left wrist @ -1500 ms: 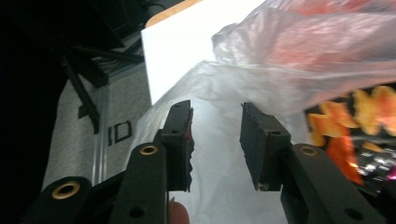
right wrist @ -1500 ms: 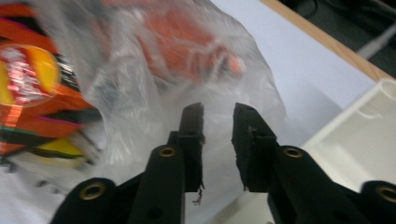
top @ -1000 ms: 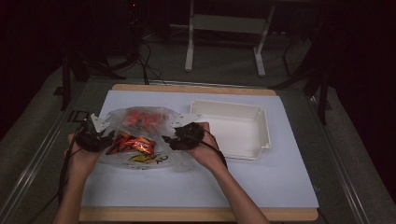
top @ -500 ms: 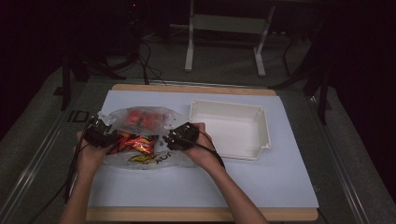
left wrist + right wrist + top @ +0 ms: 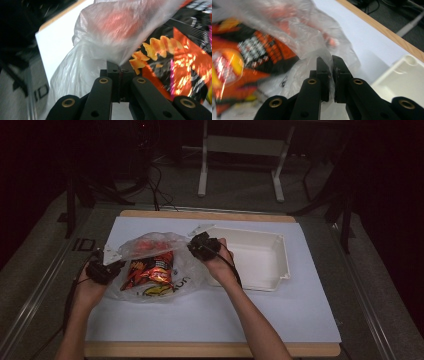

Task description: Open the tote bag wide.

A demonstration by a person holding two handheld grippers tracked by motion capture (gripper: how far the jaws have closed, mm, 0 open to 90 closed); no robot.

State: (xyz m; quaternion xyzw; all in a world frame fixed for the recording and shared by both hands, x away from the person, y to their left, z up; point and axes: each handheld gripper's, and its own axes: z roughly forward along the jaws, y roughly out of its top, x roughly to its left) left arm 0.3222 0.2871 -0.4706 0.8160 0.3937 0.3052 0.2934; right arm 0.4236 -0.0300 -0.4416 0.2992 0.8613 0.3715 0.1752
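Observation:
A clear plastic bag (image 5: 172, 251) lies on the white sheet (image 5: 225, 315), with an orange and red snack packet (image 5: 150, 270) inside it. My left gripper (image 5: 116, 264) is at the bag's left edge. Its jaws have just been closing and stand shut on the bag's film (image 5: 117, 53), with the packet (image 5: 180, 57) right behind. My right gripper (image 5: 193, 247) is at the bag's right upper edge. Its jaws have also just been closing and pinch a fold of the film (image 5: 325, 53). The film is stretched between the two grippers.
A white plastic tray (image 5: 282, 265) sits just right of the bag, close to my right hand, and its corner (image 5: 404, 75) is in the right gripper view. The wooden board's edge (image 5: 210, 350) runs along the front. Dark floor and table legs lie beyond.
Both grippers have closed on the bag's film. The right gripper has moved away from me toward the tray's near corner, pulling the bag's edge up. The left hand stays about where it was.

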